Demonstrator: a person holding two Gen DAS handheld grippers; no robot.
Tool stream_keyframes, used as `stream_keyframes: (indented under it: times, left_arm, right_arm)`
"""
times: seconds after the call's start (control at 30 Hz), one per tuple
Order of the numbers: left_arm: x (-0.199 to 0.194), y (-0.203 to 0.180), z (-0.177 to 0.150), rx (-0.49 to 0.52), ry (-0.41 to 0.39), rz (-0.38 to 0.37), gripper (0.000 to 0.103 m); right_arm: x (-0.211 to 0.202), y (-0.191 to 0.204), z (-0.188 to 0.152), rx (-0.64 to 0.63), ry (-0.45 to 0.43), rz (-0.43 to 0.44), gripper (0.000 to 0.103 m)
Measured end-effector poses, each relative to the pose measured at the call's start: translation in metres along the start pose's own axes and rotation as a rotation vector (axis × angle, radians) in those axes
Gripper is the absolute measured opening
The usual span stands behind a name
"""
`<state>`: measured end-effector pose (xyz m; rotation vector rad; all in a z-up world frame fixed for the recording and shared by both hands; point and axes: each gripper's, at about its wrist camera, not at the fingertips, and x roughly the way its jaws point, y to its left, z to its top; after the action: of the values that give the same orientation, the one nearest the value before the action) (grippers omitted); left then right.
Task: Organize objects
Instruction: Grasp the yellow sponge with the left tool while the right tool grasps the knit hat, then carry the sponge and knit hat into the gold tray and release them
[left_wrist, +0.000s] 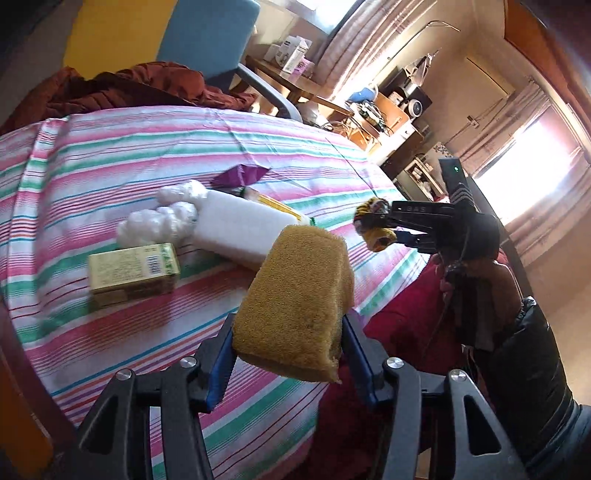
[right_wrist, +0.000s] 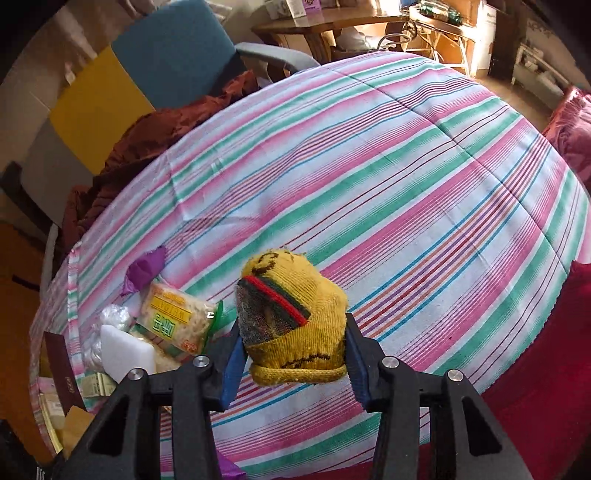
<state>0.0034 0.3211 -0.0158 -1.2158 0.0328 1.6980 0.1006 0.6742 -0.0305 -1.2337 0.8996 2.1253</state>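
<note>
The yellow sponge hides part of the white foam block; box print is unreadably small.

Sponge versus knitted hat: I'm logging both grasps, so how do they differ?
The sponge is a plain tan, porous block; the knitted hat is yellow wool with red and green stripes. The sponge sits in the left gripper, the knitted hat in the right gripper. Both are soft, held above the striped sheet.

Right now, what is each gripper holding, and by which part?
Left gripper: yellow-brown rectangular sponge, pinched across its near end. Right gripper: yellow knitted sock with red and green stripes, bunched, pinched near its rolled cuff.
</note>
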Motion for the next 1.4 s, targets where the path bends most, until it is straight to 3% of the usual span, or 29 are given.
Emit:
stream_keyframes:
  times: [0.3,0.5,0.6,0.83,1.0,1.13,1.3,1.4]
  left_arm:
    - [-0.089,0.061,-0.038,-0.115,-0.144,0.176,0.055]
    - [-0.146,0.109,-0.076,-0.254,-0.232,0.274,0.055]
    - [-0.172,0.129,-0.094,-0.315,-0.271,0.340,0.055]
    - [-0.217,0.168,-0.137,-0.437,-0.320,0.491,0.055]
    - [-0.235,0.187,-0.167,-0.516,-0.336,0.555,0.056]
    - [-0.242,0.198,-0.181,-0.580,-0.339,0.623,0.059]
    - [-0.243,0.207,-0.191,-0.619,-0.335,0.633,0.066]
    - [-0.247,0.203,-0.194,-0.610,-0.356,0.645,0.066]
  right_arm:
    - [-0.037,0.017,-0.020,-0.042,-0.100,0.048,0.048]
    - [-0.060,0.112,-0.050,-0.234,-0.147,0.171,0.048]
    - [-0.063,0.164,-0.072,-0.351,-0.125,0.252,0.048]
    - [-0.049,0.292,-0.158,-0.637,0.007,0.451,0.049]
    - [-0.022,0.361,-0.219,-0.768,0.131,0.529,0.049]
    - [0.002,0.401,-0.255,-0.803,0.218,0.558,0.053]
    - [0.035,0.433,-0.292,-0.800,0.410,0.654,0.076]
    - [0.039,0.435,-0.306,-0.829,0.430,0.653,0.078]
